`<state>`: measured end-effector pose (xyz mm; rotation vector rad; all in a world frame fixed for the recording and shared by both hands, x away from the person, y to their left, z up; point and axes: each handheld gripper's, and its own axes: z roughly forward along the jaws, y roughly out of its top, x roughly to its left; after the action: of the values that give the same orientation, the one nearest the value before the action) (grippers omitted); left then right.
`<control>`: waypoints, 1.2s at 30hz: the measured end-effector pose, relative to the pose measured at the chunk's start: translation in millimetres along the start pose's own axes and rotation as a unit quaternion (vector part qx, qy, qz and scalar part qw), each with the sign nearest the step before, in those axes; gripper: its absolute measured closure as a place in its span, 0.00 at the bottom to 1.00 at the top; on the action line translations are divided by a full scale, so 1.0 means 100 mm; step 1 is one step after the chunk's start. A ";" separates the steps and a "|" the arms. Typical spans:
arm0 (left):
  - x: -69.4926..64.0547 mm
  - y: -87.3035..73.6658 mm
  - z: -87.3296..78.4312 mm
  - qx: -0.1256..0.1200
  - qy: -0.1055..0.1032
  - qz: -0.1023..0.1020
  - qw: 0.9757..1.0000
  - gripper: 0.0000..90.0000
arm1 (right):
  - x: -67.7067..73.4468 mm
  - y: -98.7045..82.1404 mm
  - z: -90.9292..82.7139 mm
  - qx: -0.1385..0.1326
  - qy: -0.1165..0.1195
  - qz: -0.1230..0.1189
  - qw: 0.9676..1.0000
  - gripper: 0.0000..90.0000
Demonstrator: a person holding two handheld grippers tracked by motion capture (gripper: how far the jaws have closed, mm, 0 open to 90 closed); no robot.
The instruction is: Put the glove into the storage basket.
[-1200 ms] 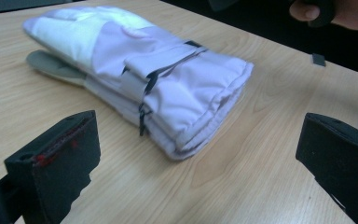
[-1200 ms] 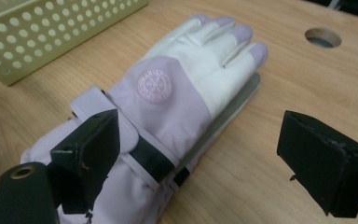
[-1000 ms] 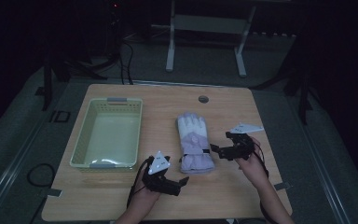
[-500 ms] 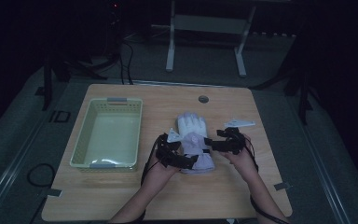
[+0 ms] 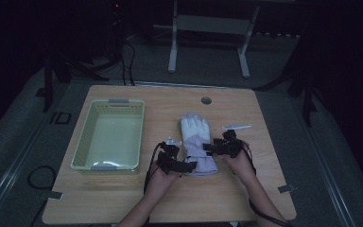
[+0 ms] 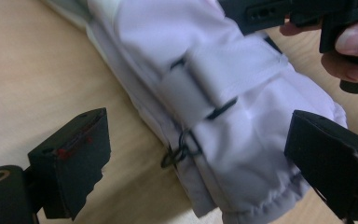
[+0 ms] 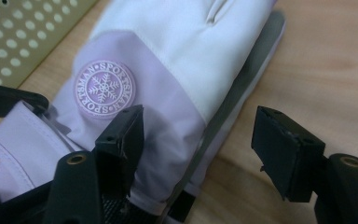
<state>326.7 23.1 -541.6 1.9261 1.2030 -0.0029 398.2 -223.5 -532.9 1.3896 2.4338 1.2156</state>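
Glove (image 5: 196, 144) is laid flat mid-table (image 5: 264, 189), fingers pointing away from the person, cuff nearest, basket (image 5: 108, 135) well apart on its left. Left gripper (image 5: 183, 166) is set at the cuff's left corner; jaws wide, just been closing slightly, cuff between them in the left gripper view (image 6: 233, 135), not pinched. Right gripper (image 5: 209, 147) is placed at the glove's right edge; jaws just been closing, edge straddled (image 7: 177, 126), one pad over the fabric, nothing gripped yet.
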 end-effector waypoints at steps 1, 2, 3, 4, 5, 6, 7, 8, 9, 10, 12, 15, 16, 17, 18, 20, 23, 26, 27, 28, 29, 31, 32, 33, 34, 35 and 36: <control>0.01 -0.01 0.01 0.001 -0.004 -0.004 1.000 0.08 | -0.01 -0.01 0.02 0.011 0.006 0.005 1.000 0.39; 0.01 -0.02 0.02 0.004 -0.006 -0.006 1.000 0.08 | -0.04 -0.02 0.04 0.021 0.016 0.017 1.000 0.40; 0.02 -0.02 0.03 0.004 -0.006 -0.007 1.000 0.08 | -0.06 -0.02 0.05 0.029 0.022 0.028 0.999 0.40; 0.04 -0.02 0.03 0.004 -0.008 -0.015 1.000 0.12 | -0.07 -0.03 0.06 0.032 0.027 0.037 0.998 0.40; 0.04 -0.02 0.04 0.003 -0.009 -0.023 1.000 0.17 | -0.09 -0.03 0.06 0.034 0.034 0.044 0.998 0.40; 0.06 -0.02 0.05 0.005 -0.008 -0.023 1.000 0.17 | -0.11 -0.04 0.07 0.038 0.040 0.054 0.997 0.40; 0.07 -0.02 0.06 0.004 -0.010 -0.024 1.000 0.19 | -0.13 -0.05 0.08 0.041 0.047 0.063 0.996 0.40; 0.08 -0.02 0.07 0.007 -0.014 -0.028 0.999 0.21 | -0.15 -0.06 0.09 0.042 0.054 0.071 0.995 0.40; 0.10 -0.02 0.08 0.011 -0.017 -0.032 0.999 0.22 | -0.16 -0.07 0.11 0.046 0.064 0.080 0.994 0.41; 0.11 -0.03 0.09 0.013 -0.019 -0.031 0.999 0.22 | -0.18 -0.08 0.12 0.046 0.073 0.087 0.992 0.42; 0.14 -0.04 0.10 0.017 -0.028 -0.036 0.999 0.24 | -0.21 -0.10 0.13 0.043 0.090 0.095 0.991 0.47; 0.19 -0.05 0.14 0.024 -0.048 -0.045 0.998 0.29 | -0.23 -0.12 0.15 0.043 0.108 0.104 0.988 0.53; 0.21 -0.06 0.15 0.025 -0.056 -0.045 0.997 0.32 | -0.23 -0.12 0.16 0.043 0.112 0.106 0.987 0.55; 0.22 -0.06 0.16 0.026 -0.066 -0.048 0.996 0.36 | -0.23 -0.13 0.16 0.043 0.115 0.106 0.987 0.57; 0.23 -0.06 0.16 0.027 -0.072 -0.047 0.996 0.40 | -0.24 -0.13 0.16 0.043 0.120 0.105 0.986 0.60; 0.24 -0.07 0.17 0.029 -0.078 -0.046 0.995 0.45 | -0.23 -0.13 0.16 0.044 0.121 0.107 0.986 0.65; 0.24 -0.05 0.18 0.037 -0.078 -0.050 0.995 0.52 | -0.19 -0.11 0.16 0.047 0.113 0.100 0.987 0.71; 0.26 -0.05 0.17 0.040 -0.082 -0.055 0.994 0.63 | -0.09 -0.08 0.13 0.051 0.083 0.072 0.993 0.79; 0.25 -0.05 0.16 0.041 -0.081 -0.054 0.994 0.68 | -0.05 -0.07 0.12 0.051 0.070 0.060 0.994 0.81; 0.23 -0.03 0.15 0.043 -0.077 -0.046 0.995 0.71 | 0.00 -0.06 0.12 0.052 0.057 0.046 0.996 0.83; 0.21 -0.02 0.14 0.045 -0.071 -0.039 0.996 0.73 | 0.04 -0.05 0.11 0.050 0.044 0.033 0.997 0.84; 0.19 0.00 0.14 0.048 -0.066 -0.034 0.996 0.76 | 0.11 -0.04 0.10 0.048 0.024 0.018 0.998 0.86; 0.19 0.00 0.14 0.048 -0.066 -0.034 0.996 0.77 | 0.11 -0.04 0.10 0.048 0.024 0.018 0.998 0.86; 0.19 0.00 0.13 0.050 -0.068 -0.036 0.996 0.77 | 0.14 -0.04 0.09 0.044 0.018 0.018 0.999 0.86; 0.20 0.00 0.13 0.049 -0.069 -0.037 0.996 0.77 | 0.14 -0.05 0.08 0.040 0.015 0.019 0.999 0.86; 0.19 0.00 0.12 0.048 -0.069 -0.037 0.996 0.78 | 0.15 -0.05 0.07 0.037 0.016 0.021 0.999 0.87; 0.18 0.00 0.12 0.048 -0.068 -0.037 0.996 0.78 | 0.15 -0.05 0.07 0.035 0.015 0.021 0.999 0.87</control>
<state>341.2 28.8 -556.8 1.9305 1.2006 -0.2304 388.5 -209.6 -536.5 1.4573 2.5032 1.1791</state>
